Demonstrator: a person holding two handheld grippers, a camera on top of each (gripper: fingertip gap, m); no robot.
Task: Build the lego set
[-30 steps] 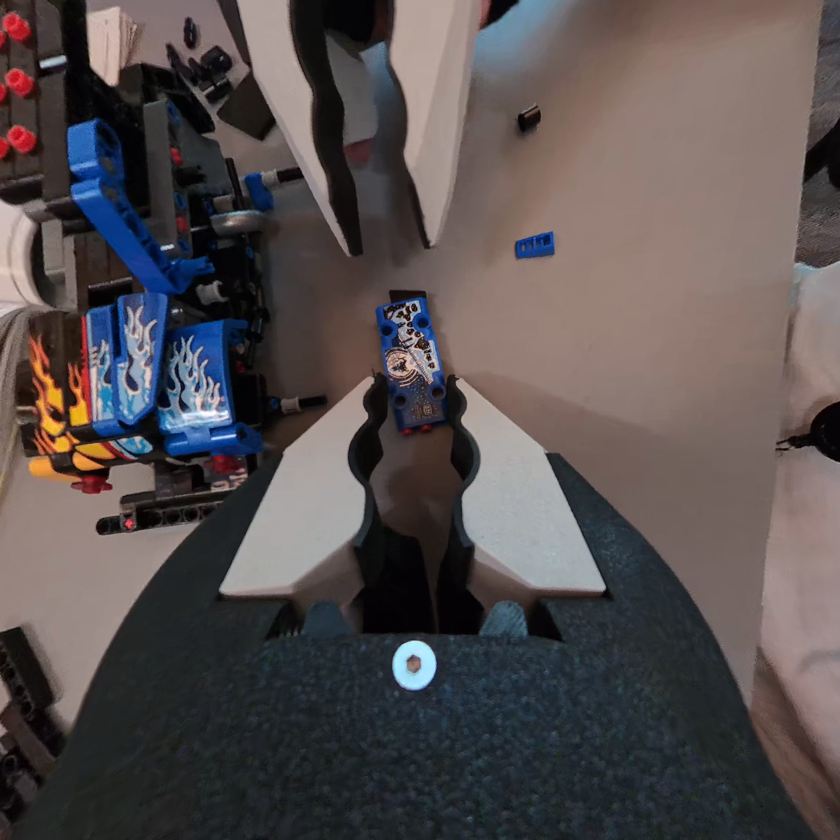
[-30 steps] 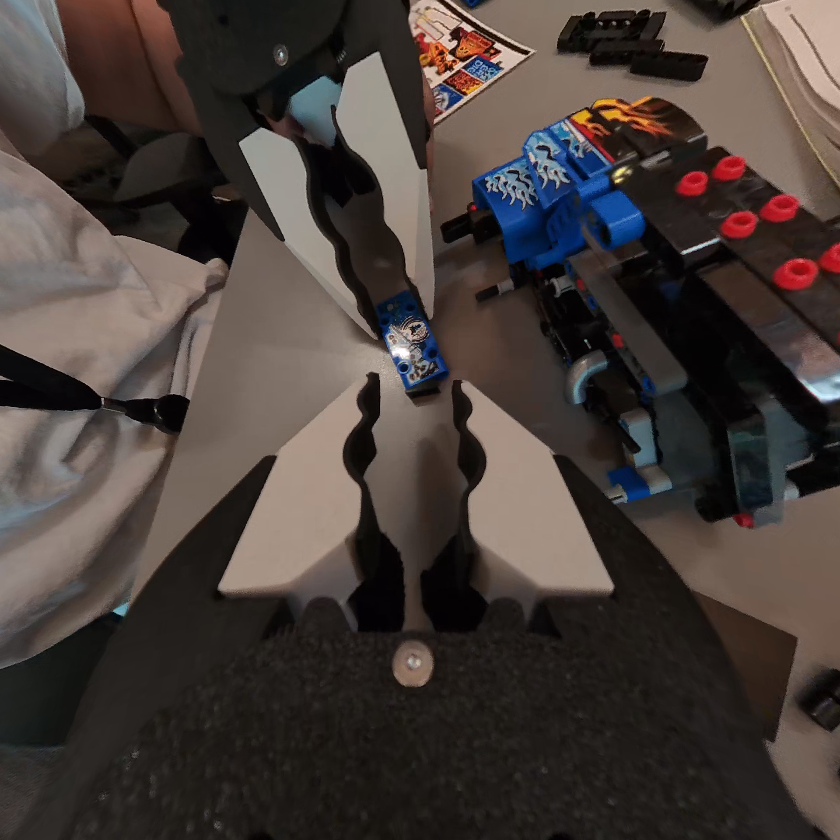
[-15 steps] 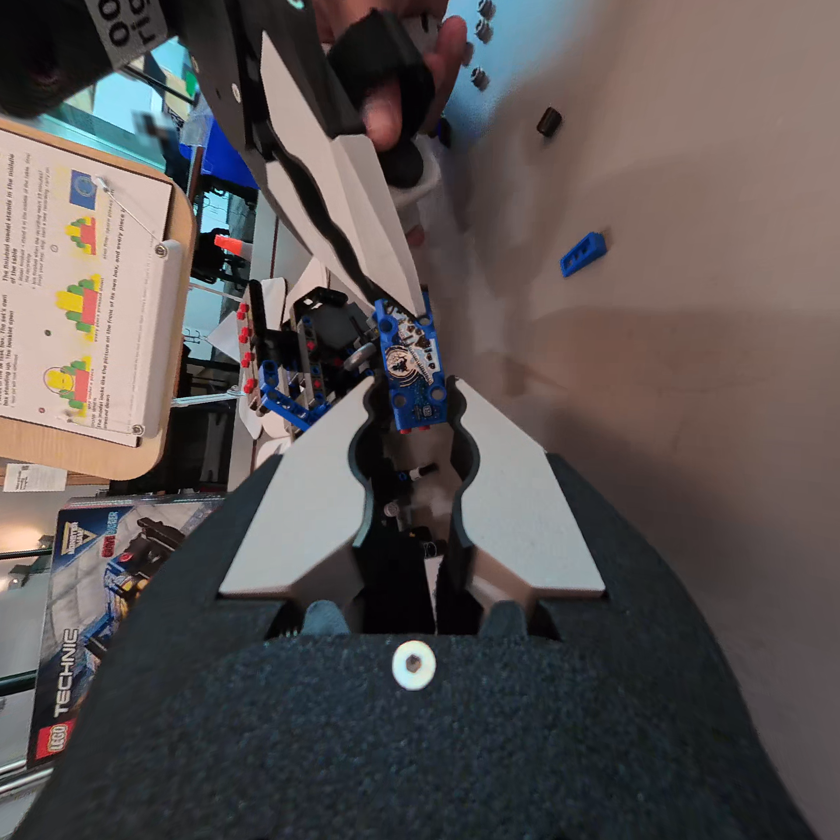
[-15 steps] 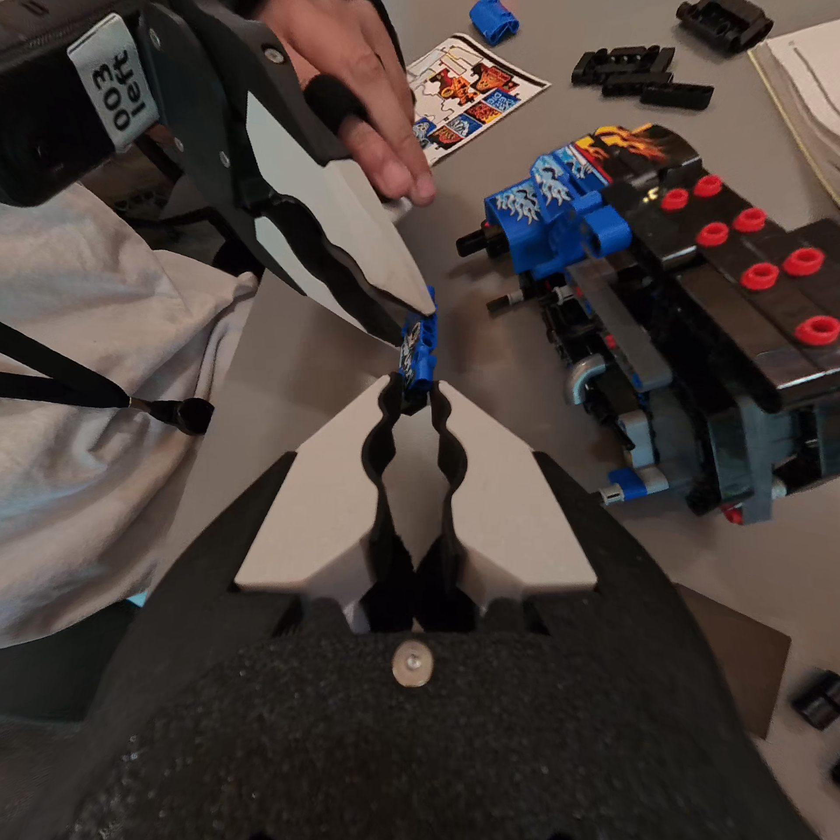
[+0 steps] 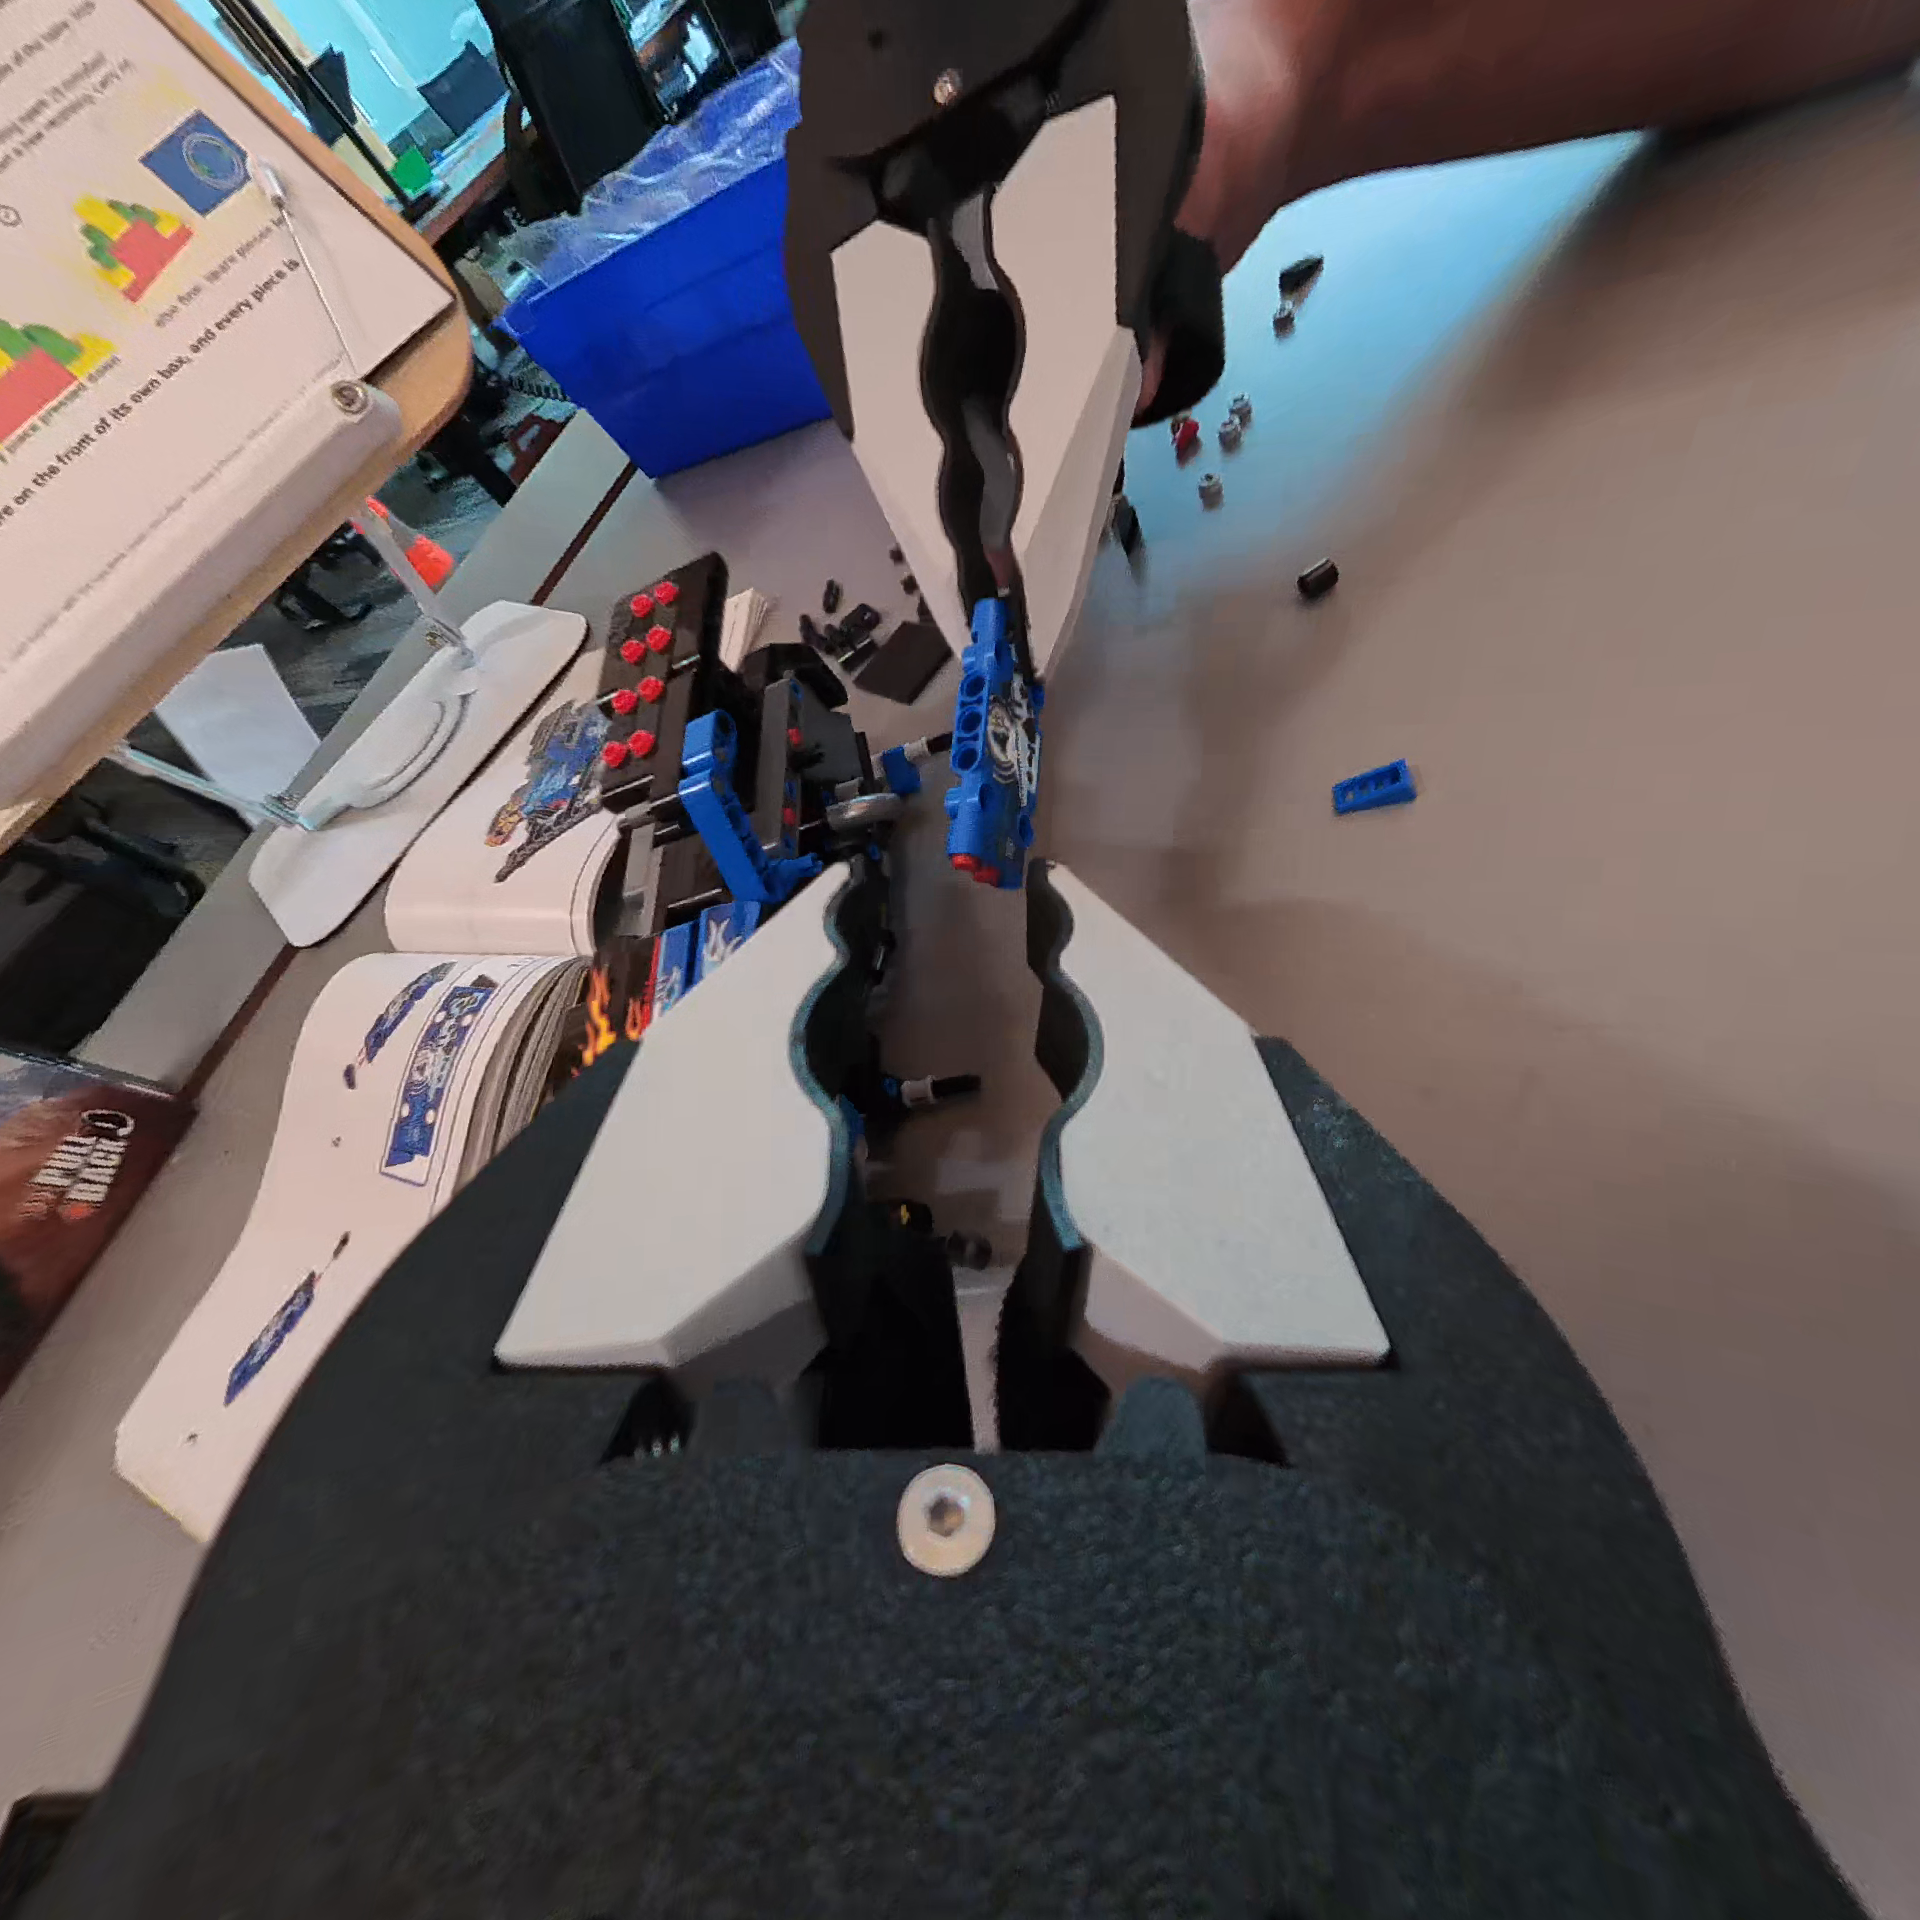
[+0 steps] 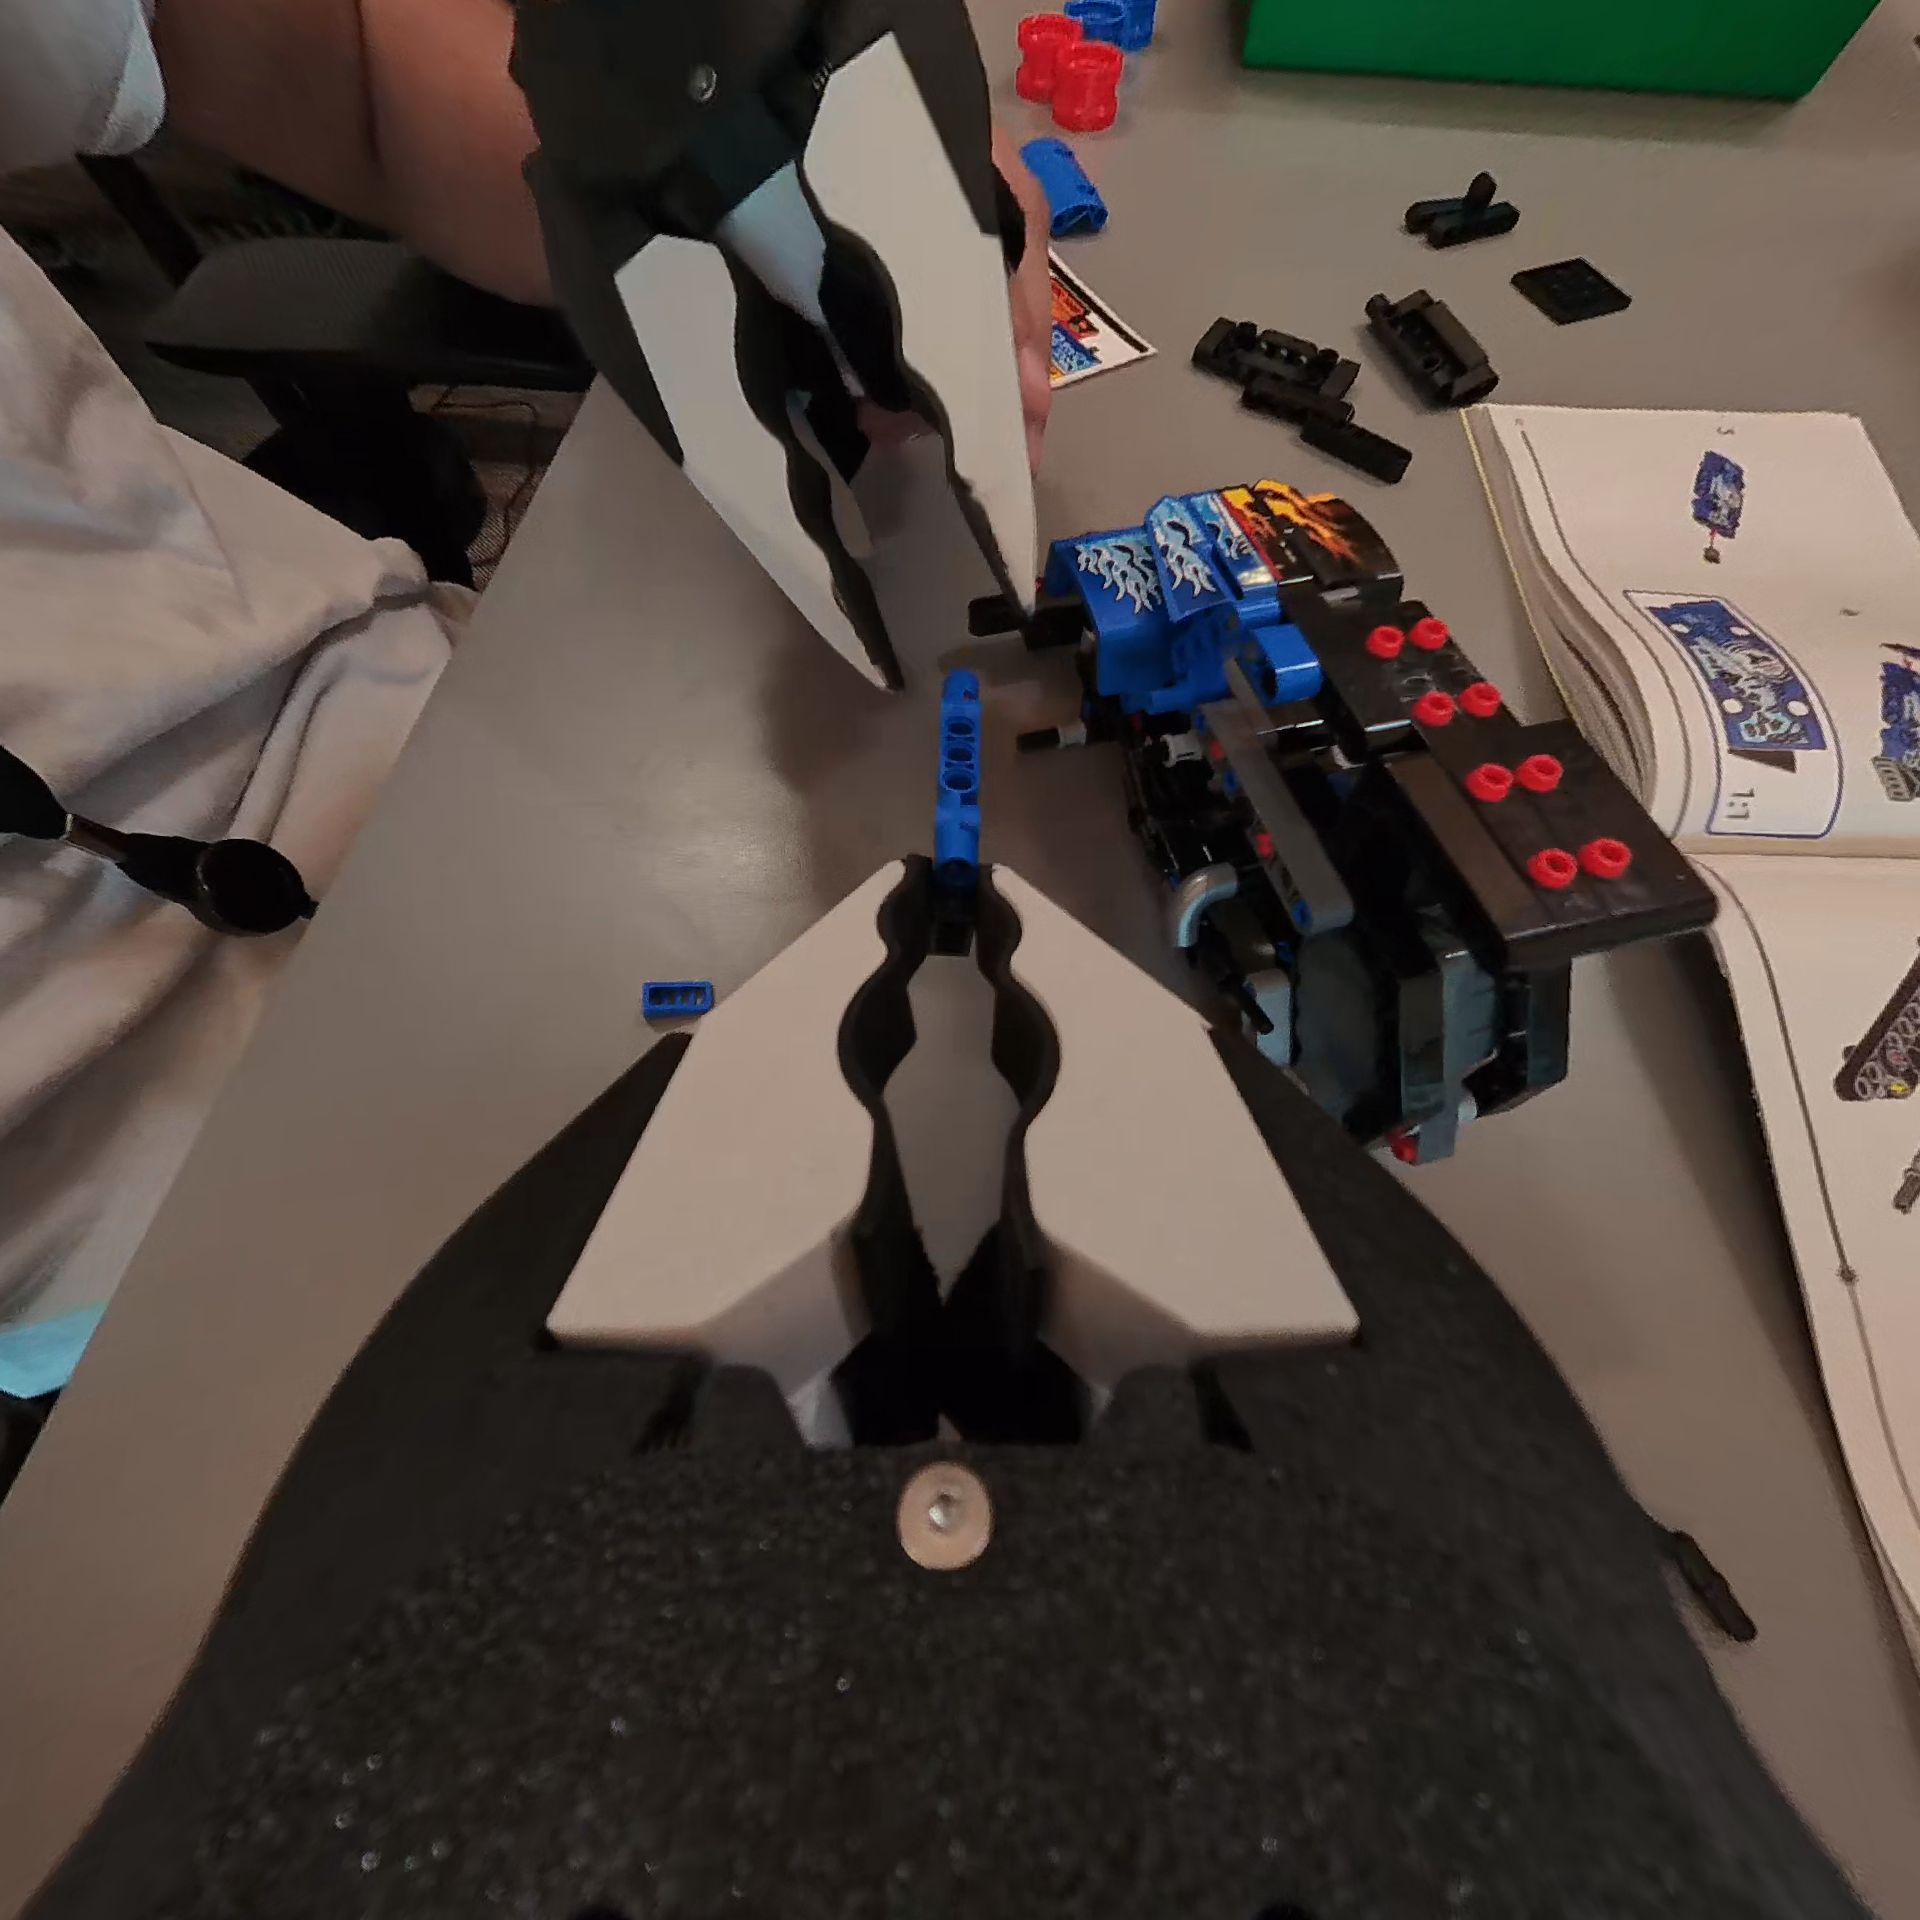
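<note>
A blue Technic panel with a printed sticker and red pins at one end [image 6: 958, 769] stands on edge in the air above the grey table [image 6: 644, 623]. My right gripper [image 6: 951, 883] is shut on its near end. In the left wrist view the panel [image 5: 992, 748] hangs from the right gripper [image 5: 1003, 613], which reaches in from above. My left gripper [image 5: 940, 878] is open with nothing between its pads; the panel's lower end is just beyond its right fingertip [image 5: 1049, 883]. In the right wrist view the left gripper [image 6: 956, 644] stands just past the panel's far end, apart from it.
The partly built black and blue vehicle with flame stickers [image 6: 1351, 748] lies right of the panel. An open instruction booklet [image 6: 1714, 623], black parts [image 6: 1299, 384], red and blue cylinders [image 6: 1070, 62], a sticker sheet [image 6: 1091, 332] and a small blue plate [image 6: 676, 996] lie around. A person's arm [image 6: 364, 135] is at the upper left. The grippers' ends are close to 5 centimetres from one another.
The panel lay flat on the table between my left fingertips. It was lifted and turned on edge, my right gripper shut on its end, and my left gripper let go and drew back.
</note>
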